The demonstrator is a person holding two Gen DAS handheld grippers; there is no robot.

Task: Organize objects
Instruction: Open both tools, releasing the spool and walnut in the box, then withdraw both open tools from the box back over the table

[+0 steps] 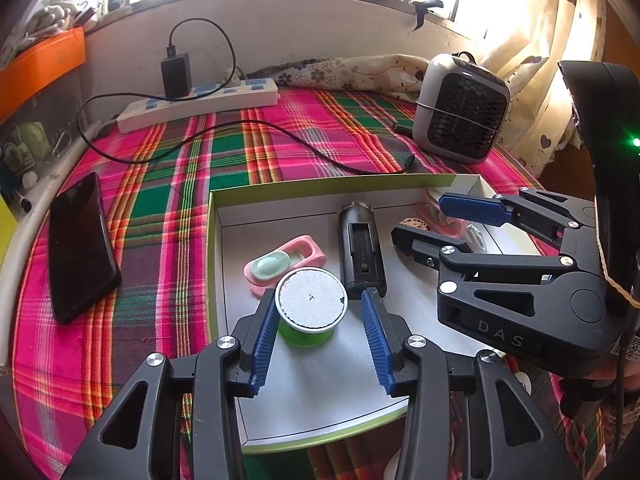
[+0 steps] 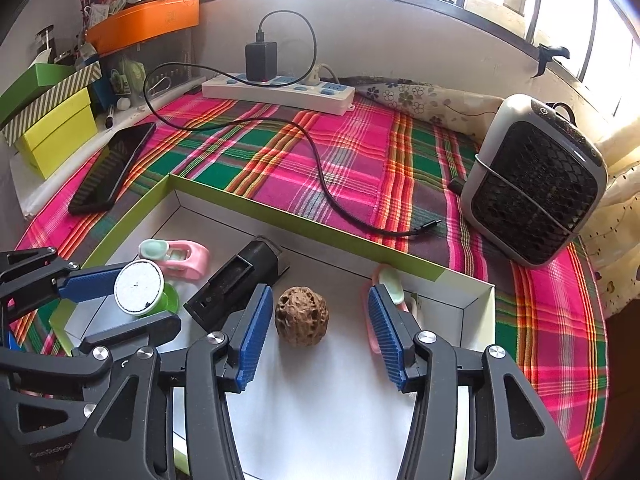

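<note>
Inside the shallow cardboard tray (image 1: 214, 240), the left gripper (image 1: 318, 320) stands parted around a round green cup (image 1: 310, 308); beside it, the right gripper (image 2: 320, 330) gapes around a wrinkled walnut (image 2: 302, 316), gripping nothing.

Left tongs (image 1: 320, 320) open around green cup (image 1: 310, 308) in box (image 1: 224, 264).

Readable lettering: two marks, both on gripper bodies.

In the left wrist view, the black body of the right gripper (image 1: 452, 222) bore the raised letters "DAS". In the right wrist view, the body of the left gripper (image 2: 120, 308) carried faint print reading roughly "GenRobot" near the lower left corner. Other labels were too small or blurred to read.
</note>
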